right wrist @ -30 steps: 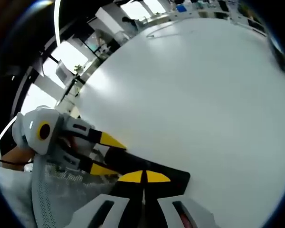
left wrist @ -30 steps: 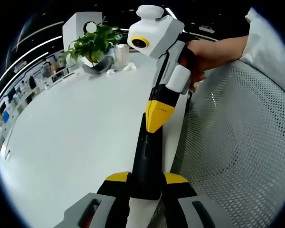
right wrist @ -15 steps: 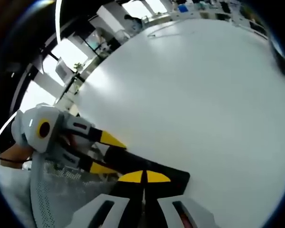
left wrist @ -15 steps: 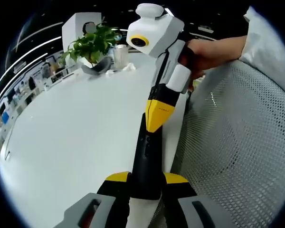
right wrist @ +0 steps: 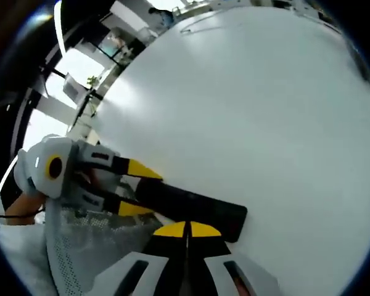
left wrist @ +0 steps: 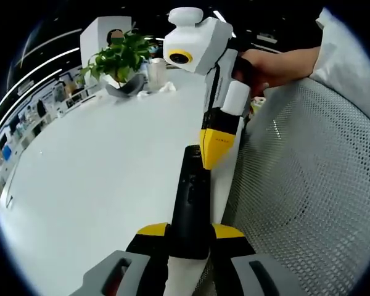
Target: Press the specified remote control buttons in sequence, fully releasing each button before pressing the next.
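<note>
Left hand-held gripper (left wrist: 190, 233) clamps the black remote (left wrist: 190, 203) over the white tabletop (left wrist: 92, 179). Right hand-held gripper (right wrist: 186, 229), jaws together, tip just off the remote's far end — likely between presses; next, descend squarely on the target button.

Remote (left wrist: 190, 209) buttons too dark

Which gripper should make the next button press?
Right gripper: its shut tips hang just above the remote control, while the left gripper clamps the remote's end and steadies it.
</note>
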`<state>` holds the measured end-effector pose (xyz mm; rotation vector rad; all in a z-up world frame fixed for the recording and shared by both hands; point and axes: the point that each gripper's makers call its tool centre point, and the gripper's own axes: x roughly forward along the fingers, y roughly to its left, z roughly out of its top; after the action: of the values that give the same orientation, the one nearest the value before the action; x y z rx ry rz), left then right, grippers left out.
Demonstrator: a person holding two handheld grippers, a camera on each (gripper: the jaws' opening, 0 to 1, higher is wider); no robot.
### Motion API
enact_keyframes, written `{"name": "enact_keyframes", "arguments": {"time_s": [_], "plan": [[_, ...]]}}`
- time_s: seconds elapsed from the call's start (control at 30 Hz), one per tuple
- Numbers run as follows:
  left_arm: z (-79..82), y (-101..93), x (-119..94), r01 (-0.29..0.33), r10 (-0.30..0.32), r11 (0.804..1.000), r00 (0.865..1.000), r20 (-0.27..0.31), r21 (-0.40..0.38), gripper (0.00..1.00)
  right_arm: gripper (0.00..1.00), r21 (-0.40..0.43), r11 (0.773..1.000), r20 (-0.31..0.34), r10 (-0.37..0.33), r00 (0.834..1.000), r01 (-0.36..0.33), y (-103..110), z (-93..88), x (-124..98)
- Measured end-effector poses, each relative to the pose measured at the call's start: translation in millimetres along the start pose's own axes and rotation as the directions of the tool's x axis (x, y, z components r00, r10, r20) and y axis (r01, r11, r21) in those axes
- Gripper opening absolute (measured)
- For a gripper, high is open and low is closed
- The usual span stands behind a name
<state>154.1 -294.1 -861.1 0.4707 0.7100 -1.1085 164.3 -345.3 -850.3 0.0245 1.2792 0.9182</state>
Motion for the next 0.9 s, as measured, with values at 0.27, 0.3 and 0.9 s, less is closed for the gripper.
{"name": "enact_keyframes", "arguments": {"time_s": [0.27,0.3,0.9], "plan": [[0.1,0.0,0.1,0.001,-0.001,1.000,1.000,0.001,0.000,0.25,0.00,0.026,1.000,-0.001,-0.003,1.000,0.003,-2.8,-0.8,-0.7],[0.1,-0.1,0.1,0.001,-0.001,1.000,1.000,0.001,0.000,0.25,0.00,0.020,1.000,0.009,-0.008,1.000,0.008,-3.1,0.8,-1.3],[0.7,0.0,1.3,0.007,-0.007,1.000,1.000,0.003,0.002,0.25,0.00,-0.025,1.000,0.005,-0.017,1.000,0.017,-4.8,-2.0,1.5]]}}
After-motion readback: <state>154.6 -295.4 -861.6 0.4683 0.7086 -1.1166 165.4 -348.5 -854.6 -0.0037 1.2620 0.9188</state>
